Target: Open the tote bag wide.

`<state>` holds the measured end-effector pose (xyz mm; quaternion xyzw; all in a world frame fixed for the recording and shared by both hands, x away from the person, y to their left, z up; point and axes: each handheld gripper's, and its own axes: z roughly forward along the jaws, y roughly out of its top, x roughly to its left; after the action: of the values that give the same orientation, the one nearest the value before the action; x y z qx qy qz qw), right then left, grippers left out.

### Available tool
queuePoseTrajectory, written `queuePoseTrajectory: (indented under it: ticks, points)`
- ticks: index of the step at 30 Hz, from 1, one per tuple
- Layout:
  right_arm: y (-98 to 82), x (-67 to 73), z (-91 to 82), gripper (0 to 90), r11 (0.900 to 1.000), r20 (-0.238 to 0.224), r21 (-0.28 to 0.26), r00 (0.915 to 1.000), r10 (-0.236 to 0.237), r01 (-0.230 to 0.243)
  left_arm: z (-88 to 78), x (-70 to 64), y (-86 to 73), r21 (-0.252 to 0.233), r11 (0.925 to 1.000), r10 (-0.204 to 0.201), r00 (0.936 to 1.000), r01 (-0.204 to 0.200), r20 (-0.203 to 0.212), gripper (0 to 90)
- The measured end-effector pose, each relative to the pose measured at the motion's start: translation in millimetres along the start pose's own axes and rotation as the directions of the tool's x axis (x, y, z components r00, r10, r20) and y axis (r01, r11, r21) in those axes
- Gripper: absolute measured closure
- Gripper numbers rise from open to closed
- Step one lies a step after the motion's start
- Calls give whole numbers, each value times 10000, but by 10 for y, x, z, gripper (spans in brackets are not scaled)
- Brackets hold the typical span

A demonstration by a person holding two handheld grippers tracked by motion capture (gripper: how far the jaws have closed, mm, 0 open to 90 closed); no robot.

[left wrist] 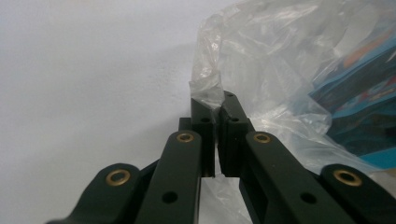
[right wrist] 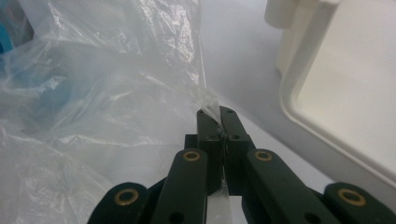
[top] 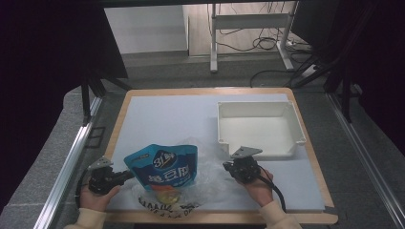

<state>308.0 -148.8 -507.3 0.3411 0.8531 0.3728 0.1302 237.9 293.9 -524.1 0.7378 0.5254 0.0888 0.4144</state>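
Both grippers are clamped on one clear plastic bag [top: 205, 179], each pinching an opposite edge of the film. My left gripper [left wrist: 218, 105] has its jaws pressed together on a gathered fold of plastic; my right gripper [right wrist: 218, 116] grips a thin twisted corner the same way.

Status, as I judge it: the bag is secured on both sides near the front edge of the table [top: 162, 109], and a blue pouch [top: 164, 166] stands at its mouth, between my two hands. I cannot tell how far the pouch sits inside the film. The white tray [top: 227, 138] at the far right holds nothing, so whatever belongs there is not yet placed.

Differences between views: the high view gives the layout, with pouch, bag and tray in relation, but the grip points are too small to check there. The two gripper views confirm plastic caught between the pads. The right gripper view also shows the tray's rim close beside that hand.
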Motion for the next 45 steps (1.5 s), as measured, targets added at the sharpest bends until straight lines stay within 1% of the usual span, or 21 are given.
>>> queuePoseTrajectory:
  ticks: [5,9,15,23,25,27,30,34,37,38,40,42,45]
  points:
    - [-45,10,26,880,9997,14,239,10000,-32,32,31,25,-22,264,9997,20,10000,-18,-96,868]
    - [-73,14,37,880,9993,102,360,9999,-47,44,45,42,-42,338,9994,-50,9999,53,-98,868]
    - [-116,10,47,880,9991,201,435,9998,-18,9,63,29,-56,506,9987,83,9999,-75,-144,868]
    - [-158,15,53,880,9975,504,643,9982,-332,299,91,28,-101,837,9964,166,9996,-146,-234,868]
    - [-172,11,52,880,9974,522,671,9982,-284,248,108,20,-115,999,9948,242,9993,-215,-268,868]
    - [-179,5,45,880,9970,538,721,9980,-331,292,114,23,-127,1121,9935,251,9993,-220,-262,868]
    - [-192,0,41,880,9967,585,752,9976,-363,318,109,37,-137,1139,9934,181,9995,-151,-252,868]
    - [-199,-7,34,880,9970,580,735,9979,-275,232,115,41,-152,1220,9924,176,9996,-148,-220,867]
    - [-192,-3,28,867,9973,534,687,9981,-310,273,118,27,-146,1201,9926,218,9996,-194,-184,867]
    - [-180,4,18,854,9972,502,653,9980,-391,358,118,23,-142,1183,9927,237,9996,-215,-175,867]
    - [-146,23,-11,829,9977,400,489,9980,-485,465,119,20,-136,1160,9930,257,9995,-237,-162,866]
    - [-118,33,-47,818,9989,271,248,9989,-394,388,119,23,-135,1131,9934,227,9996,-210,-142,865]
    - [-101,27,-81,805,9995,210,88,9993,-308,306,113,24,-134,1063,9942,185,9997,-169,-145,863]
